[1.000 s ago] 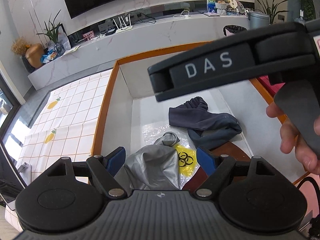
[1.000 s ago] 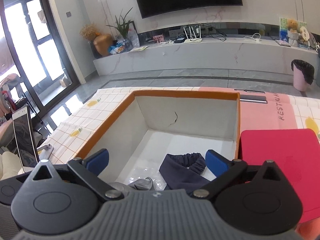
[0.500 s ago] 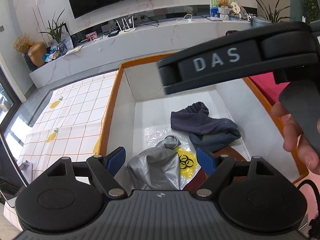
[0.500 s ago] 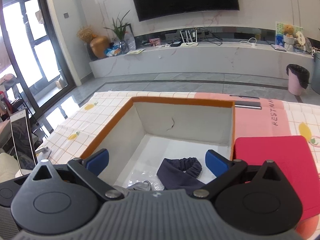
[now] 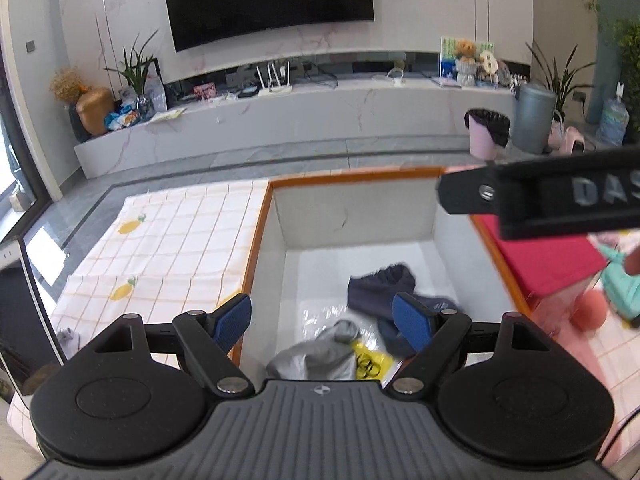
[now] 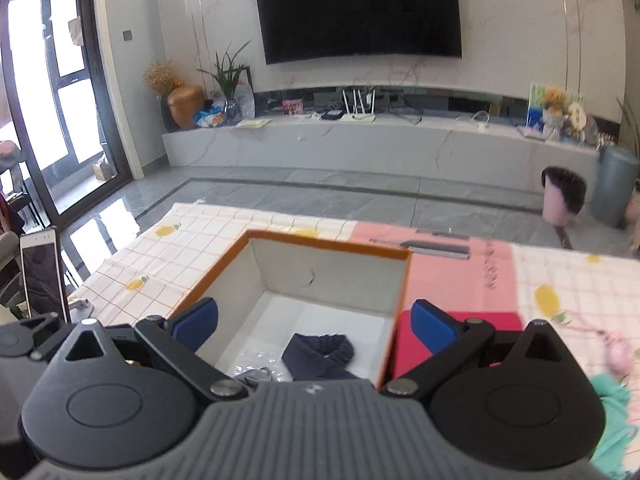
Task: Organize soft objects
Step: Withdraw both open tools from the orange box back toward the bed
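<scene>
An orange-rimmed white box [image 5: 256, 248] [image 6: 328, 242] stands on the table. Inside lie a dark navy headband [image 5: 378, 288] [image 6: 318, 354], a grey cloth item [image 5: 316, 354] and a clear bag with a yellow mark [image 5: 370, 360]. My left gripper [image 5: 322, 318] hovers open above the box's near end, nothing between its fingers. My right gripper [image 6: 314, 328] is also open and empty, raised over the box's near edge. The right tool's black body [image 5: 560, 200] crosses the left wrist view at the right. A teal soft item [image 6: 616, 428] [image 5: 620, 292] lies at the far right.
A red pad [image 5: 548, 252] [image 6: 408, 350] lies right of the box, on a chequered and pink tablecloth [image 6: 460, 276]. A pink item [image 6: 618, 350] and a pink ball [image 5: 586, 312] sit on the right. A phone [image 6: 42, 276] stands at the table's left edge.
Both grippers have risen and pulled back from the box, so more of the room shows. The right tool has shifted to the right in the left wrist view.
</scene>
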A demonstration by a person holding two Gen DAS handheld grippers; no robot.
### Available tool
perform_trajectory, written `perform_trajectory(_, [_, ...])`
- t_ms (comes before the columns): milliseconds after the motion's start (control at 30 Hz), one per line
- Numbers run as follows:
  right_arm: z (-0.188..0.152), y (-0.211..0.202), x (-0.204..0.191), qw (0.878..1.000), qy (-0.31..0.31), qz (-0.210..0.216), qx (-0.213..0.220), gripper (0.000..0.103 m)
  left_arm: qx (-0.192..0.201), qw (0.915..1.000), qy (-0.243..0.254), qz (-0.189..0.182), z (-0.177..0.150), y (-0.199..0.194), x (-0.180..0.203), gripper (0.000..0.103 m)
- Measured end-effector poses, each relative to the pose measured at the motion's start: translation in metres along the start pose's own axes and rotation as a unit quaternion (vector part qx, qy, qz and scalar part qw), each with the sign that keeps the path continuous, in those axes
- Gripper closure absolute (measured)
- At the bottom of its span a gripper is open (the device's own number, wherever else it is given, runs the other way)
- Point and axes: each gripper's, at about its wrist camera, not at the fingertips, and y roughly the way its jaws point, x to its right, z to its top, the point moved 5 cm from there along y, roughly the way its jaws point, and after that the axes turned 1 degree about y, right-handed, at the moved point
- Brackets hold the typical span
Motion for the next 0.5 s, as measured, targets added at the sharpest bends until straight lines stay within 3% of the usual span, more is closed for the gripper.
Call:
perform_trajectory(200, [0.013, -0.055, 0.023, 1.0, 0.018, 0.011, 0.016, 0.002, 0.045, 0.999, 0.006, 0.006, 0.026, -0.026, 0.014, 0.009])
perform_trajectory(500, [0.019, -0.123, 0.086, 0.997, -0.002, -0.063, 0.036, 0.002, 0.086, 0.9952, 0.045, -0.017, 0.045, -0.046, 0.074, 0.008])
